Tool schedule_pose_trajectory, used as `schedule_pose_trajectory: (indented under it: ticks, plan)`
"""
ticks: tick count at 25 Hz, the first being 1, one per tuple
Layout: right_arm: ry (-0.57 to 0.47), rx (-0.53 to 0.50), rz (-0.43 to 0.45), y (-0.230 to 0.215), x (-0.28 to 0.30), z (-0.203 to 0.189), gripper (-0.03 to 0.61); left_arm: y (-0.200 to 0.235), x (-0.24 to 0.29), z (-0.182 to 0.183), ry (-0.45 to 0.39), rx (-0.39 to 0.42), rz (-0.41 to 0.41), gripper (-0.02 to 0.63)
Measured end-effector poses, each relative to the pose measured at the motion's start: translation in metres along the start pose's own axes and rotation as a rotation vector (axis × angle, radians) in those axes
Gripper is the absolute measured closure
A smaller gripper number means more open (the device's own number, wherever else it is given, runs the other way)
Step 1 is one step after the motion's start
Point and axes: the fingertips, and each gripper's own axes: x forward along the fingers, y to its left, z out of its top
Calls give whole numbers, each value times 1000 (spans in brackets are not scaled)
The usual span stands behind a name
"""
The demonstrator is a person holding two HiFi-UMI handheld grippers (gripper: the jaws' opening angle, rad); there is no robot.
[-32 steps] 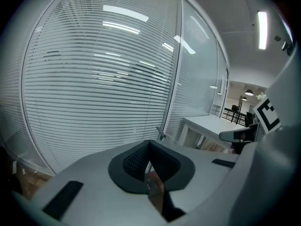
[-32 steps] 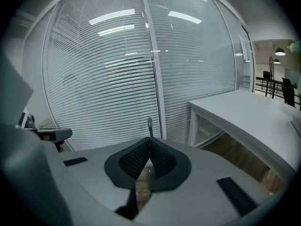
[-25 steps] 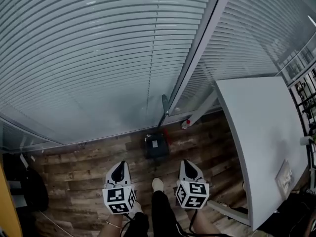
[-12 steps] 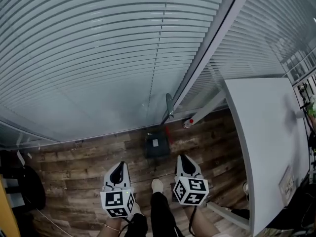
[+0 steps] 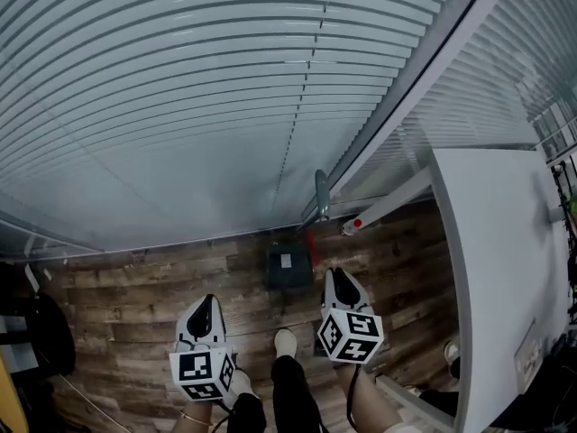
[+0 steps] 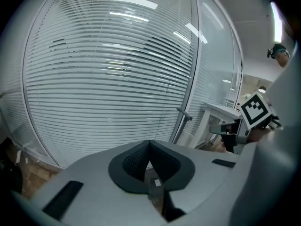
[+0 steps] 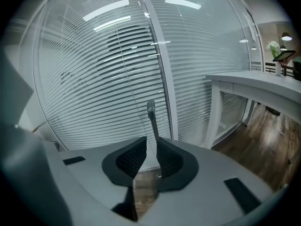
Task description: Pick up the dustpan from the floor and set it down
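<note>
Dustpan (image 5: 287,267) sits on floor (image 5: 135,296), handle (image 5: 321,192) upright.

Legible text: none in any view. No brand, number or sign that I can read.

Head view, centre: the dustpan (image 5: 290,273) carries a small pale label (image 5: 285,261) on its dark top. The print is too small to make out.

Head view, bottom: the left marker cube (image 5: 200,373) and the right marker cube (image 5: 350,336) show black-and-white square patterns only, no letters or digits. The same kind of pattern shows on the right marker cube at the right edge of my left gripper view.

Head view, lower right: a pale rectangular plate (image 5: 527,354) sits on the desk (image 5: 505,242). Any marking on it is blurred.

Right gripper view: no writing to record.
</note>
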Motion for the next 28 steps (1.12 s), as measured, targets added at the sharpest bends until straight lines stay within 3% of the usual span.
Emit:
schedule_pose_trajectory:
  ticks: [10, 15, 28]
  plan:
    - [11, -44, 43, 5, 46, 11, 443, 0, 16, 7, -2, -17, 15, 600]
    - [13, -67, 60, 3, 82, 0, 417, 4, 32, -20, 19, -40, 38, 600]
    - [13, -103, 88, -9, 124, -1, 403, 11, 53, -42, 16, -107, 116, 600]
